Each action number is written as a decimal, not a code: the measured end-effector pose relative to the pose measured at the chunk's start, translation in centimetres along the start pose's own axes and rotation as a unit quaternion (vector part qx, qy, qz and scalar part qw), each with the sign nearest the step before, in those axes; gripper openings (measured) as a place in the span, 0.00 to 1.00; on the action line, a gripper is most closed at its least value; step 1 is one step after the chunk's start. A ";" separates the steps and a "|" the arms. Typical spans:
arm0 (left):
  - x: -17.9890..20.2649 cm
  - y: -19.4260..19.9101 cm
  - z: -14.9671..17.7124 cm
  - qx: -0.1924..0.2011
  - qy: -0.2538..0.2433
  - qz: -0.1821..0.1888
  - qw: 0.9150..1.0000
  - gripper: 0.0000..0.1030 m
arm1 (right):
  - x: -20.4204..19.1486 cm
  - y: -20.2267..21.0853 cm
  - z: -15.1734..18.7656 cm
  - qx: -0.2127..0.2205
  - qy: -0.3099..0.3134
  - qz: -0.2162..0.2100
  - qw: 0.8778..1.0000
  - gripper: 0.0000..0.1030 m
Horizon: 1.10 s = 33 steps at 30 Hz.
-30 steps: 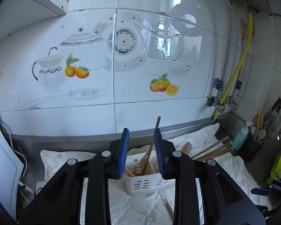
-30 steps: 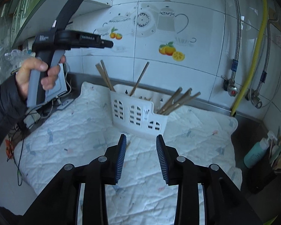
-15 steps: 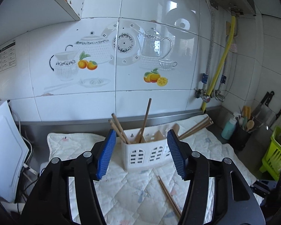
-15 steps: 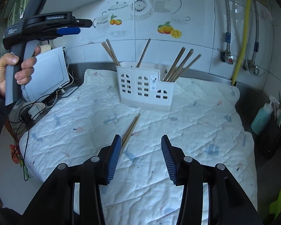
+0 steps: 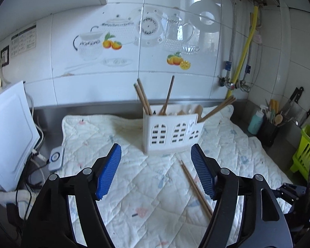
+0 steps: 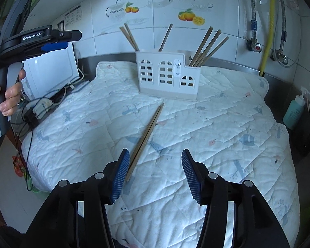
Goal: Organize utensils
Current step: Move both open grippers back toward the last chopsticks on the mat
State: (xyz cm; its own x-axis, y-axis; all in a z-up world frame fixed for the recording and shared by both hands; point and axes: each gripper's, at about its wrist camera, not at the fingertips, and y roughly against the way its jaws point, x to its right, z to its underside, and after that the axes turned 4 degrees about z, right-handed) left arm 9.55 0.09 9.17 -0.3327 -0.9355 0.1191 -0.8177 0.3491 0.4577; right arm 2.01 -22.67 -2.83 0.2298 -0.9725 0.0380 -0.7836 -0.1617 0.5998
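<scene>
Backing off the holder [image 5: 171, 132], we open both empty claws, left claw [image 5: 156, 171] and right claw [image 6: 153, 175], widening over the loose chopsticks [image 6: 146, 136] to collect next.

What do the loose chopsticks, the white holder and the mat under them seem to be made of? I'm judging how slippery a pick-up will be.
The loose chopsticks: probably wood or bamboo, matte tan, no shine. The white holder: apparently moulded plastic, smooth with a slight sheen and cut-out windows. The mat: quilted fabric, soft-looking, with stitched diamond lines and wrinkles.
</scene>
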 end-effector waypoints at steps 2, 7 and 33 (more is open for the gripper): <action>-0.4 -0.2 1.3 -0.011 0.005 -0.001 1.000 0.69 | -0.4 -0.2 0.6 -0.001 0.002 0.002 1.000 0.50; -1.4 -0.6 4.4 -0.035 0.027 -0.007 0.999 0.71 | -0.5 -0.8 1.8 -0.011 -0.013 -0.012 1.000 0.50; -3.6 -1.8 9.5 -0.082 0.073 -0.029 0.994 0.73 | -1.6 -2.8 4.0 -0.041 -0.022 -0.024 0.999 0.49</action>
State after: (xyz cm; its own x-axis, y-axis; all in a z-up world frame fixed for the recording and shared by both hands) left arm 7.74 3.32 -0.41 -0.2054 -0.9561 0.2089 -0.7421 0.2913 0.6036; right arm 1.48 -21.31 -7.75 0.2385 -0.9708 -0.0254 -0.7221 -0.1948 0.6638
